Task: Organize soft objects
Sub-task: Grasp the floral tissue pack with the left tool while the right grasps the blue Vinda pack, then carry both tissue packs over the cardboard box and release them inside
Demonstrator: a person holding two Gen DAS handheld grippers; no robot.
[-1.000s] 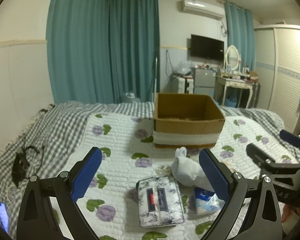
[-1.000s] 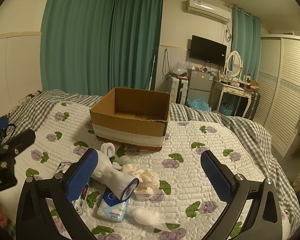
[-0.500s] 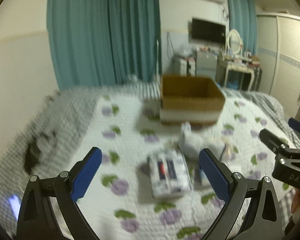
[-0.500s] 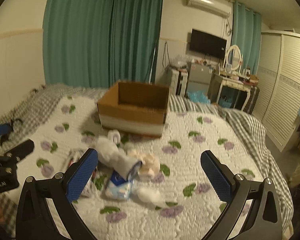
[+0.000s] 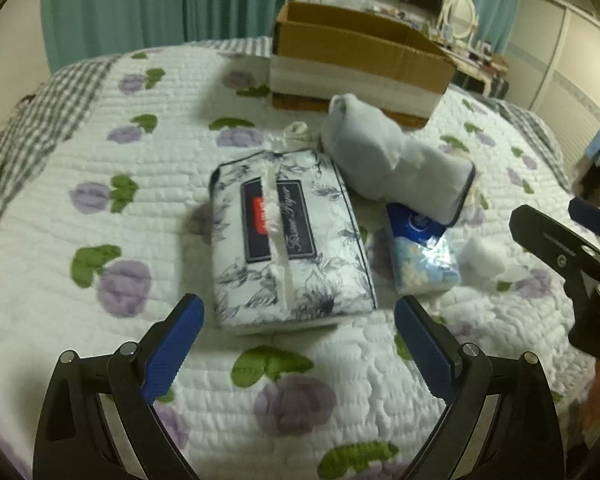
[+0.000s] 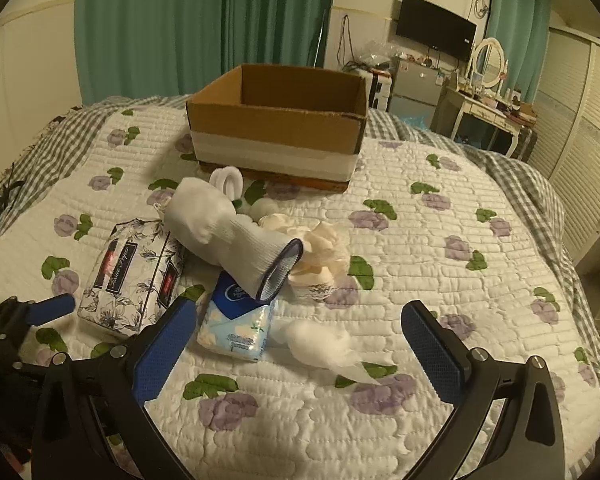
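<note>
A floral tissue pack [image 5: 284, 236] lies on the quilt just ahead of my open, empty left gripper [image 5: 298, 348]; it also shows in the right wrist view [image 6: 134, 276]. A white stuffed sock [image 5: 388, 160] [image 6: 236, 236] lies over a blue pocket tissue pack [image 5: 422, 256] [image 6: 236, 320]. A cotton wad [image 6: 320, 340], a cream scrunchie [image 6: 320, 252] and a white ring [image 6: 228, 180] lie nearby. My right gripper [image 6: 300, 344] is open and empty, above the cotton wad. The open cardboard box [image 5: 356, 56] [image 6: 280, 120] stands behind the pile.
The floral quilt [image 6: 440, 280] covers the bed, with grey checked fabric [image 6: 520, 180] at its edges. Teal curtains [image 6: 204, 20], a TV [image 6: 436, 26] and a dressing table [image 6: 488, 108] stand behind. The right gripper's frame [image 5: 572, 252] shows at the left view's right edge.
Both grippers have moved forward and down toward the pile. The tissue pack now sits close between the left fingers' line. Nothing was grasped.
</note>
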